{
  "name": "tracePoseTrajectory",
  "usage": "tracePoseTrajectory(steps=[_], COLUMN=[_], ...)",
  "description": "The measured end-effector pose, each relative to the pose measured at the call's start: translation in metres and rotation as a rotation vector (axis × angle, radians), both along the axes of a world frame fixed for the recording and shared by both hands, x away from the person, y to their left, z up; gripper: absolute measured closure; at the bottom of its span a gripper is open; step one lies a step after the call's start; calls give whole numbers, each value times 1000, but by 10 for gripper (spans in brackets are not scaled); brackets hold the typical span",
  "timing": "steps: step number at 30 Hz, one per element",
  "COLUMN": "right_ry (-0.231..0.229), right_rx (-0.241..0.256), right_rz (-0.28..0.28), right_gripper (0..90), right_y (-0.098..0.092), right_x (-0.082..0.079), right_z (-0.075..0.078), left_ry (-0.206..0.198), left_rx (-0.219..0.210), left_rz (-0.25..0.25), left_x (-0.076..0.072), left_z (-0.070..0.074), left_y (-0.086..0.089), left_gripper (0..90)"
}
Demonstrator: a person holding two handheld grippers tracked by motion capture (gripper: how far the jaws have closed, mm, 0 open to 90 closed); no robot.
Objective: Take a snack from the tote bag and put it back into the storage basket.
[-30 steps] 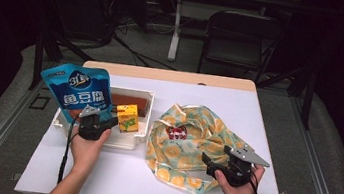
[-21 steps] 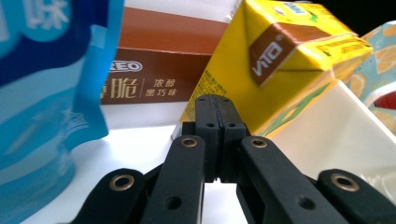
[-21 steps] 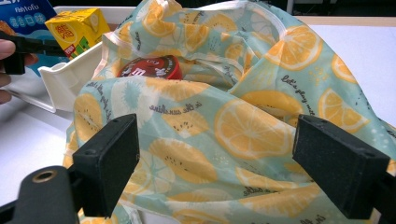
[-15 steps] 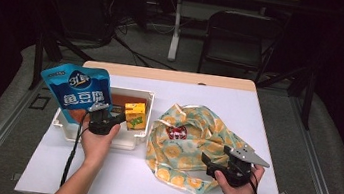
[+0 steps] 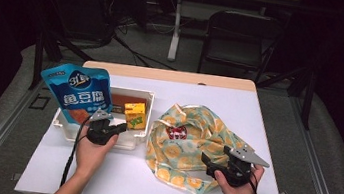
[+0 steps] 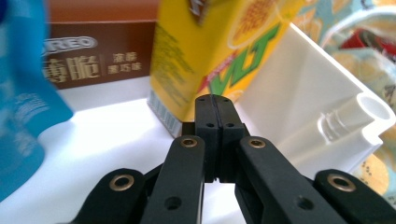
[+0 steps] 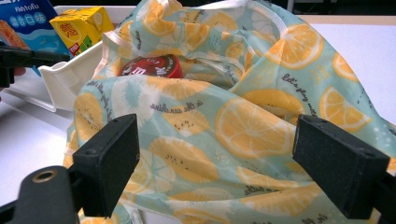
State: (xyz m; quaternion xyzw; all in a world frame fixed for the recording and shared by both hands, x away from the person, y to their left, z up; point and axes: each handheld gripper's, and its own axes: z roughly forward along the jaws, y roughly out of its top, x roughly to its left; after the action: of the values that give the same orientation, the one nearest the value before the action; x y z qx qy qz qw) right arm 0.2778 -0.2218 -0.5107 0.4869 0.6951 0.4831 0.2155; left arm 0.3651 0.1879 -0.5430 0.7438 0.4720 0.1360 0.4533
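Evidently the left claw, jaws pressed together on nothing, noses at the yellow juice carton standing just ahead of it in the white bin, likely before a grab. The right claw waits wide apart, the fruit-print bag directly before it, ready to steady its mouth.

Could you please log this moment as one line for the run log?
left gripper: shut, empty, at yellow carton in white bin | right gripper: open, at fruit-print bag
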Motion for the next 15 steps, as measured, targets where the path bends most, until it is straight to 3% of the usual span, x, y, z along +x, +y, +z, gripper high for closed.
tracePoseTrajectory(steps=[3, 9, 15], right_ry=[4, 5, 9], right_rx=[-1, -6, -7], right_rz=[-3, -1, -1], right_gripper=[149, 149, 149], right_y=[0, 0, -1], right_x=[1, 0, 1], right_z=[-1, -1, -2], left_ry=[-10, 44, 62], left_rx=[33, -15, -62], left_rz=[-1, -13, -11], left_x=[4, 16, 25], left_z=[1, -2, -4], left_y=[-5, -6, -10], left_gripper=[900, 900, 900])
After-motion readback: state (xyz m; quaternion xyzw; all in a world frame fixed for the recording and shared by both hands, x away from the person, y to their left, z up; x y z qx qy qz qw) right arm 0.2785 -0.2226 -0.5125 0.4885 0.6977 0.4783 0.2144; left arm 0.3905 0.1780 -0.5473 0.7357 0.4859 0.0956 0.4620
